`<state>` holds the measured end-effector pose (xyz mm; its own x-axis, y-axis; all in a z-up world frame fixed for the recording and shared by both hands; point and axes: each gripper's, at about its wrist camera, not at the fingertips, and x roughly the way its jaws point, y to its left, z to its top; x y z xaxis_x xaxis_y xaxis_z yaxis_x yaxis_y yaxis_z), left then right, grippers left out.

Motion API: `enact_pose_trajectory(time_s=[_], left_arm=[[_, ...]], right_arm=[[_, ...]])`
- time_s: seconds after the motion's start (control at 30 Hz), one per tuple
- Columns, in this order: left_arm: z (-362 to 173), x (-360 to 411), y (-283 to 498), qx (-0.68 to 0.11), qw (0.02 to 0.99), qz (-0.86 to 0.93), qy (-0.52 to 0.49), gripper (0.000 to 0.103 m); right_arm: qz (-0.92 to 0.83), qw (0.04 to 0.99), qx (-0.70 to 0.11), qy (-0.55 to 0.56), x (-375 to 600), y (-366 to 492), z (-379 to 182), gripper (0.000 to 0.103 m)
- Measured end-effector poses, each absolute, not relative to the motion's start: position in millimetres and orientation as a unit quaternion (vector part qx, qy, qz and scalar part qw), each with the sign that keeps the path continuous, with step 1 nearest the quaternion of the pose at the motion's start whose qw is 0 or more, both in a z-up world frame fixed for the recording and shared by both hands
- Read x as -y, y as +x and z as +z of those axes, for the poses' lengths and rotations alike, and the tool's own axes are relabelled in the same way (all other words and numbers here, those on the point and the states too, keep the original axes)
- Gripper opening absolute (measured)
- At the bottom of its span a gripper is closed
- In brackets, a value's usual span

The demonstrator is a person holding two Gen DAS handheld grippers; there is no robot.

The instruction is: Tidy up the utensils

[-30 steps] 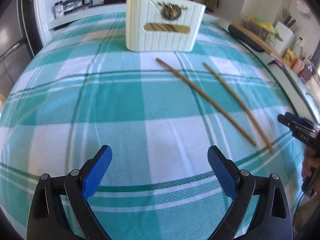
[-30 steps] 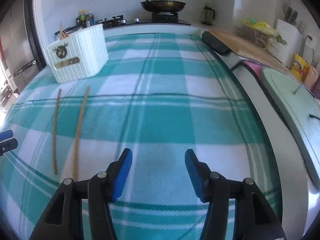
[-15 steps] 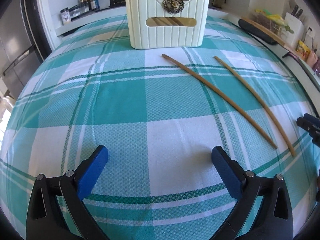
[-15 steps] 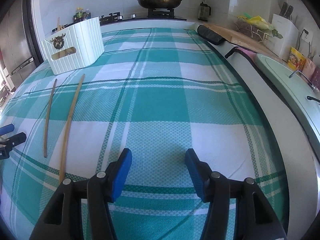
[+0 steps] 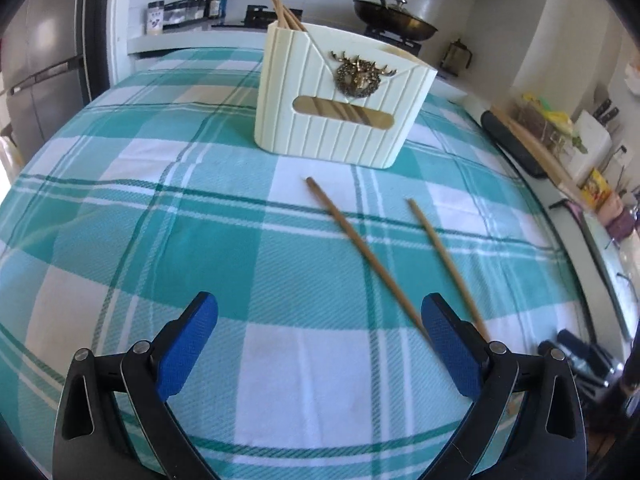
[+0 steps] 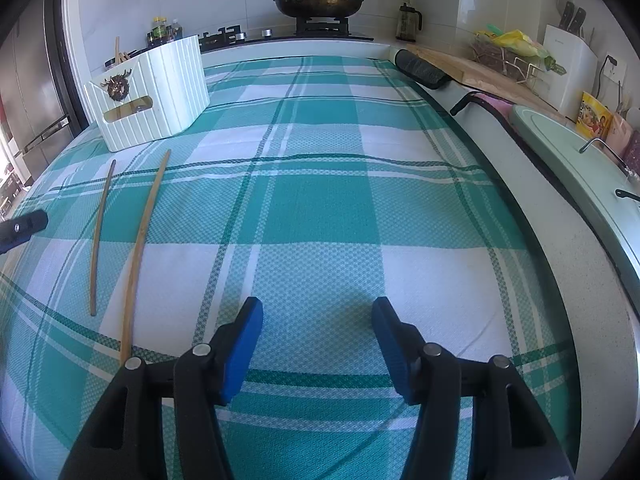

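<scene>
nearest the left wrist camera, the left gripper (image 5: 319, 338) was found with its jaws spread wide and nothing between them, held above the checked tablecloth (image 5: 168, 240). the right gripper (image 6: 318, 338) was likewise found parted and empty, over a bare stretch of cloth well apart from the task's items.

just beyond the left gripper's right pad, two loose chopsticks were recorded lying flat on the cloth: the longer chopstick (image 5: 362, 252), whose near end passed behind that pad, and the shorter chopstick (image 5: 442, 256) beside it, apart and not crossing. both pointed roughly toward the holder.

further back, the cream utensil holder (image 5: 340, 120) was noted upright on the cloth, with several chopsticks (image 5: 285, 12) already standing in its rear corner. a pan (image 6: 320, 2) on the stove was observed beyond the table edge.

judgement: the step in hand appeared to be the pickup of a loose chopstick by the left gripper. it is advised that the jaws be centred across one stick only, near its middle, lowered until the pads nearly touch the cloth, and closed squarely so that the stick is not rolled away or the fabric pinched. the neighbouring stick should be left undisturbed.
</scene>
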<state>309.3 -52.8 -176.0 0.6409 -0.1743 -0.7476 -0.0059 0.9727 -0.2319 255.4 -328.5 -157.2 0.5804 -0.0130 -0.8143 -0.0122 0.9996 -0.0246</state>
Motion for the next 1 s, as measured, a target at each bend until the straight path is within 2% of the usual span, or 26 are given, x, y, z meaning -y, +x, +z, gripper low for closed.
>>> enact_pose_trajectory(time_s=[0.2, 0.4, 0.5, 0.53, 0.57, 0.6, 0.63, 0.67, 0.87, 1.0], left_arm=[[-182.2, 88.0, 339.9, -0.428, 0.9, -0.031, -0.075, 0.102], [-202.3, 125.7, 347.7, -0.45, 0.892, -0.03, 0.031, 0.099], [-206.6, 124.0, 339.7, -0.448, 0.892, -0.047, 0.032, 0.081], [-205.4, 120.8, 337.3, -0.449, 0.892, -0.053, 0.025, 0.071], [-204.1, 118.7, 335.0, -0.448, 0.892, -0.056, 0.026, 0.056], [-202.6, 116.4, 332.6, -0.447, 0.892, -0.066, 0.025, 0.046], [-200.9, 113.6, 329.5, -0.447, 0.891, -0.076, 0.024, 0.031], [-200.3, 110.4, 327.5, -0.448, 0.89, -0.079, 0.023, 0.02], [-197.8, 81.7, 313.2, -0.455, 0.886, -0.09, 0.007, 0.005], [-197.1, 52.8, 296.7, -0.456, 0.886, -0.088, 0.003, 0.005]], right_arm=[[0.0, 0.889, -0.458, -0.014, 328.3, 255.3, -157.2, 0.058], [0.0, 0.889, -0.458, -0.014, 328.4, 255.4, -157.3, 0.058], [0.001, 0.889, -0.458, -0.014, 328.9, 255.5, -157.4, 0.058], [0.001, 0.889, -0.457, -0.014, 329.0, 255.5, -157.4, 0.058], [0.0, 0.889, -0.457, -0.015, 328.9, 255.6, -157.4, 0.058], [0.0, 0.889, -0.458, -0.015, 329.0, 255.7, -157.4, 0.058], [0.0, 0.889, -0.457, -0.015, 328.2, 255.3, -157.5, 0.058], [0.0, 0.889, -0.457, -0.015, 328.1, 255.4, -157.6, 0.058], [0.001, 0.889, -0.457, -0.013, 329.0, 255.3, -157.5, 0.058], [0.003, 0.888, -0.46, -0.019, 325.3, 252.0, -151.4, 0.058]])
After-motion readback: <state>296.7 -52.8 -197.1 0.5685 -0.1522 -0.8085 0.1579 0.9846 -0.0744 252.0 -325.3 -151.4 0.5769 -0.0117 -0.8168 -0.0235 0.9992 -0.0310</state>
